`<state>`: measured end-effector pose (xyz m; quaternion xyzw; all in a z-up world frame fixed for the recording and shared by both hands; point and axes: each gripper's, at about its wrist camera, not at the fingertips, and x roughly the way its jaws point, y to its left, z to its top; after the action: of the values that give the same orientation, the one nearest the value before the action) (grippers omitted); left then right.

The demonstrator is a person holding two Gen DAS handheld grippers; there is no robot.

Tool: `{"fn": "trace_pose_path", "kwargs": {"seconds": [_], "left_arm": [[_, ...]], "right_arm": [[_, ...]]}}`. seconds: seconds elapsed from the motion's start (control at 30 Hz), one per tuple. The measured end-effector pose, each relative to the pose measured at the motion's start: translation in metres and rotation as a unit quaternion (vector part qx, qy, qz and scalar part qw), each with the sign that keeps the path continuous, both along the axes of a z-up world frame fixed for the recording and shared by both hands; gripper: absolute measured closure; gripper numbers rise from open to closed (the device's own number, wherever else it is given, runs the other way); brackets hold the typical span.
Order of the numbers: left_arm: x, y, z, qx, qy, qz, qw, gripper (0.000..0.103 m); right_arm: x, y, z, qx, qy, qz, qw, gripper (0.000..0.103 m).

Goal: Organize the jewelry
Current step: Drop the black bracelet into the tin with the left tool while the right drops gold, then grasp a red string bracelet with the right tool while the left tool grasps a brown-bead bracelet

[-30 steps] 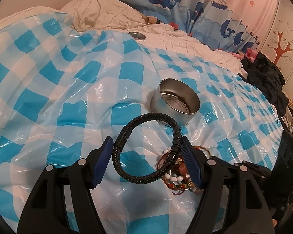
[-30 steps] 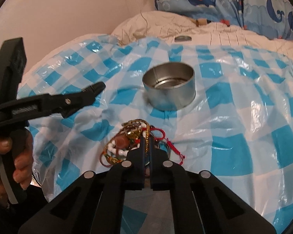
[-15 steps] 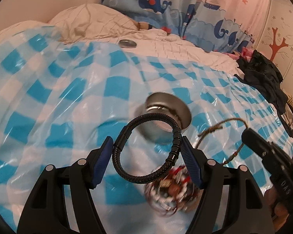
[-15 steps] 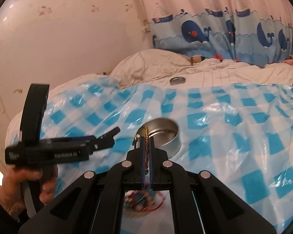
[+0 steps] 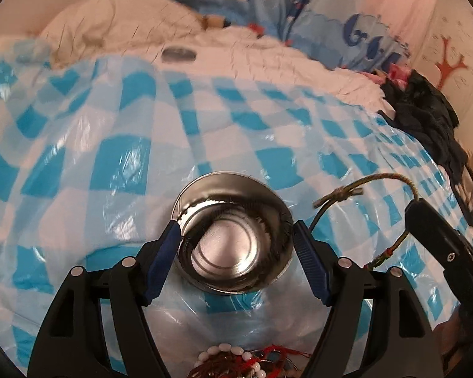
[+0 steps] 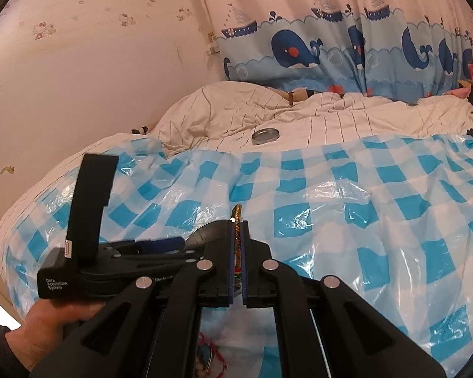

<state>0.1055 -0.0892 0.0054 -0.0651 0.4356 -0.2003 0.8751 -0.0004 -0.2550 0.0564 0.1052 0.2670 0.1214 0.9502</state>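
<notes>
Left and right wrist views, mid-task. My left claw [image 5: 236, 226] hangs over the open tin [image 5: 236, 285], its jaws wide and just opened a little further, the pads pressing on nothing. A dark, blurred ring [image 5: 224, 220] shows inside the tin, which I take to be a black bracelet dropped in, though the blur keeps me from being sure. My right claw [image 6: 236, 223] is clamped narrow on a braided cord bracelet [image 6: 236, 212], raised just to the right of the tin and not yet over it. I judge the job partly done: one piece probably stowed, one in transit, and a tangled pile of beads and red threads [image 5: 236, 362] left on the checked plastic sheet [image 5: 110, 173] nearer me than the tin. The tin's lid [image 6: 265, 135] lies well apart on the white bedding [image 6: 347, 119] beyond the sheet. Room is ample to the left and ahead, whereas the two claws sit near each other at the tin, so the left should clear away before the right swings in. Dark clothes [image 5: 425, 116] crowd the sheet's far right edge.
</notes>
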Motion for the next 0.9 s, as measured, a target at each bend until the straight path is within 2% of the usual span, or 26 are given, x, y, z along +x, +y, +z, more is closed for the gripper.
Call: {"fn": "trace_pose_path", "kwargs": {"seconds": [0.1,0.17,0.3,0.37,0.43,0.5,0.63,0.67,0.8,0.9], "left_arm": [[0.000,0.016,0.007,-0.039,0.006,0.019,0.9990,0.028],[-0.005,0.030,0.017,-0.047,-0.009,0.037,0.9982,0.025],[-0.010,0.053,0.025,-0.056,-0.013,0.060,0.9965,0.023],[-0.014,0.060,0.027,-0.049,-0.014,0.066,0.9965,0.023],[-0.017,0.064,0.028,-0.038,-0.016,0.068,0.9968,0.022],[-0.021,0.065,0.028,-0.019,-0.019,0.066,0.9975,0.022],[-0.030,0.066,0.025,0.007,-0.016,0.054,0.9984,0.020],[-0.031,0.065,0.024,0.010,-0.015,0.051,0.9985,0.020],[-0.040,0.065,0.015,0.032,-0.003,0.033,0.9989,0.020],[-0.047,0.069,0.009,0.042,0.002,0.026,0.9988,0.020]], "right_arm": [[0.013,0.001,-0.002,0.010,0.008,0.006,1.000,0.099],[0.019,0.003,-0.003,0.019,0.012,0.010,1.000,0.099],[0.032,0.008,-0.005,0.058,0.021,0.027,0.998,0.099],[0.042,0.011,-0.010,0.084,0.040,0.039,0.995,0.099],[0.057,0.020,-0.024,0.063,0.087,0.041,0.993,0.097],[0.059,0.019,-0.038,0.045,0.113,0.021,0.992,0.081],[0.047,0.003,-0.042,0.047,0.127,-0.007,0.991,0.077],[0.040,-0.001,-0.041,0.050,0.127,-0.010,0.991,0.073],[0.011,-0.009,-0.042,0.042,0.130,-0.009,0.991,0.065],[-0.003,-0.008,-0.047,0.040,0.144,-0.001,0.989,0.064]]}}
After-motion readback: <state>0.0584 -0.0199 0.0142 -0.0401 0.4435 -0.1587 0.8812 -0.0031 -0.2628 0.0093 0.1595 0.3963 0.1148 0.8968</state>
